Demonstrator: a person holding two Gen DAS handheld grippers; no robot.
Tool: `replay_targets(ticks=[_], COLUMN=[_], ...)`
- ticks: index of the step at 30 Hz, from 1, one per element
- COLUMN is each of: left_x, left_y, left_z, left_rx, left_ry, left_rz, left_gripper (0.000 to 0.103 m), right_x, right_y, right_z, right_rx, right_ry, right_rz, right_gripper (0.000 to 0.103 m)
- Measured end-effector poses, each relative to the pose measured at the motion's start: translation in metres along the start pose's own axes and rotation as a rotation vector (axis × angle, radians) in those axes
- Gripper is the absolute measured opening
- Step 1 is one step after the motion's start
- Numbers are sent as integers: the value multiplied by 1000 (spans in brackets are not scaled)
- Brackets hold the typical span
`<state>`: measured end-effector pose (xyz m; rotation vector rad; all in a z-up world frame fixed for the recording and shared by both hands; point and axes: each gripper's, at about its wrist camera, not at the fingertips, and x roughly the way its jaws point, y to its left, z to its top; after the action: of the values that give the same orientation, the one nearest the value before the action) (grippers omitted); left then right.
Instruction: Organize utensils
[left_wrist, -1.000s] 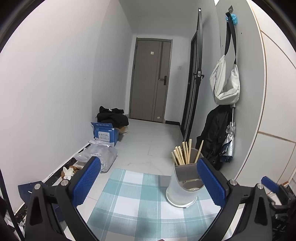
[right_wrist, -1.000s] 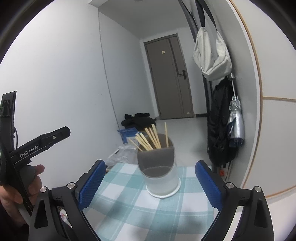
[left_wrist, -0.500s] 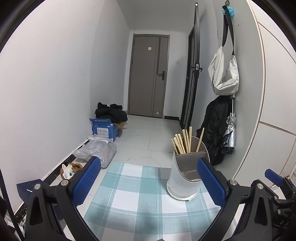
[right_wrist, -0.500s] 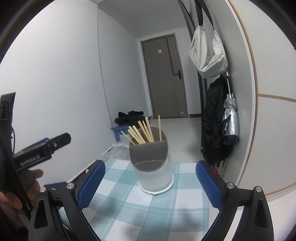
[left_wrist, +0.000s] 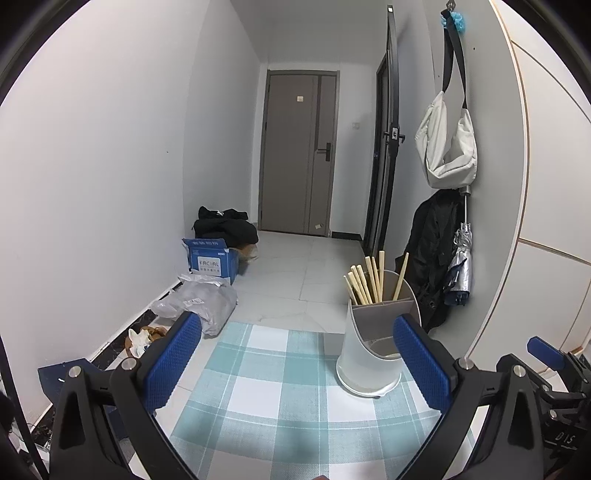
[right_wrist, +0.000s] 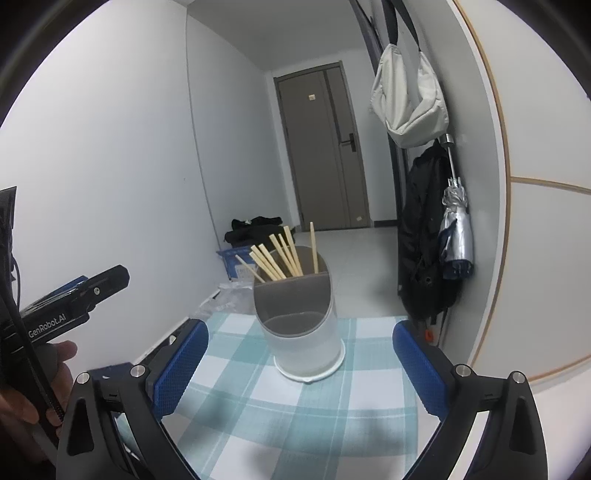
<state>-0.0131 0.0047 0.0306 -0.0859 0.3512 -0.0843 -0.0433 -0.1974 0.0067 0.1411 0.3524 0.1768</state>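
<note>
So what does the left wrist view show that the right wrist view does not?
Only the left wrist view shows the crumpled grey plastic bag on the floor clearly. Only the right wrist view shows a hand holding the other black gripper. Both share the translucent white utensil holder with wooden chopsticks on the teal checked cloth.
</note>
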Motion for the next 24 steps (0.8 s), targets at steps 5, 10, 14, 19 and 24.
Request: replay_targets(ticks=[5,10,14,19,24], left_x=[3,1,1,0,2], left_y=[3,1,0,-2,-2], left_z=[-1,-2,-2,-2,-3], left_rx=[-18,-5,3,9,6], left_ry=[25,15,11,13,17], left_rz=[-3,-3,4,2,8], left_gripper=[102,102,102,102,102], right_x=[-2,-3,-3,-4,-4], right_y=[-2,-7,-7,-7,-7], right_z=[-1,-1,-1,-1,-1], right_rx=[4,25,35,31,30], right_ry=[-1,-2,2,-3,-3], right_rz=[-9,-21,-23,-26,-27], right_gripper=[102,102,102,102,102])
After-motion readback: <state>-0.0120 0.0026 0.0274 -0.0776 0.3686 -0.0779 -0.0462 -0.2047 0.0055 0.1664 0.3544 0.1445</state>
